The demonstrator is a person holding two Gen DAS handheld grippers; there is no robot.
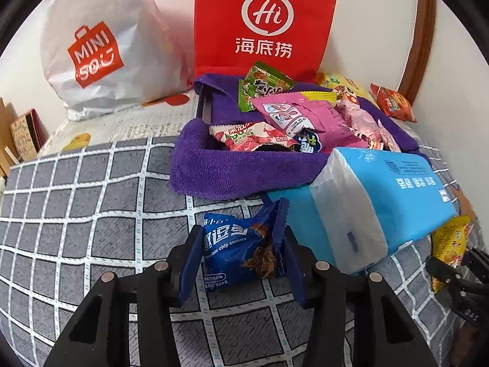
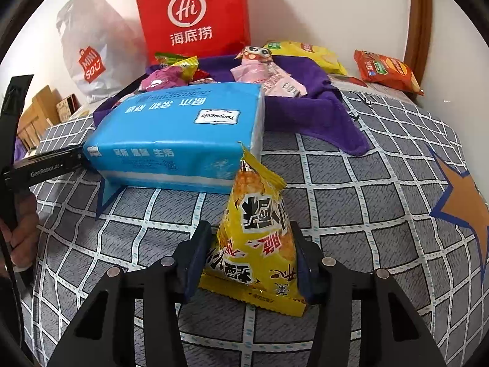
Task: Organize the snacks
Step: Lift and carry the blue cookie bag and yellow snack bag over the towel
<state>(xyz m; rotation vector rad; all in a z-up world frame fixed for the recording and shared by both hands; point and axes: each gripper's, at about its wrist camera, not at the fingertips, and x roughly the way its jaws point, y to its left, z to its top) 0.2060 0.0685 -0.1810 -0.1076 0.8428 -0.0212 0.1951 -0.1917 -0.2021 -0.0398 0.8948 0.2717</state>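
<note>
Left wrist view: the left gripper (image 1: 241, 244) was closed on a glossy blue cookie packet (image 1: 241, 249), its two blue pads pressing the crinkled foil sides, the serrated top seal standing up. The packet sat on the quilted grey bedcover (image 1: 91, 214) with its white grid. Just beyond lay a soft, blocky pack of tissues (image 1: 376, 202) in slick blue-and-white plastic, leaning on the edge of a fluffy purple towel (image 1: 214, 174) heaped with small shiny snack sachets. A stiff red bag (image 1: 266, 21) and a crumpled white bag (image 1: 101, 46) stood against the wall.

In the right wrist view, the right gripper (image 2: 250, 260) clamped a puffy yellow snack pouch (image 2: 256, 244), tapering to a pinched, saw-toothed seal and standing upright on the cover just beside the tissue pack. An orange packet (image 2: 388, 70) lay flat far back.
</note>
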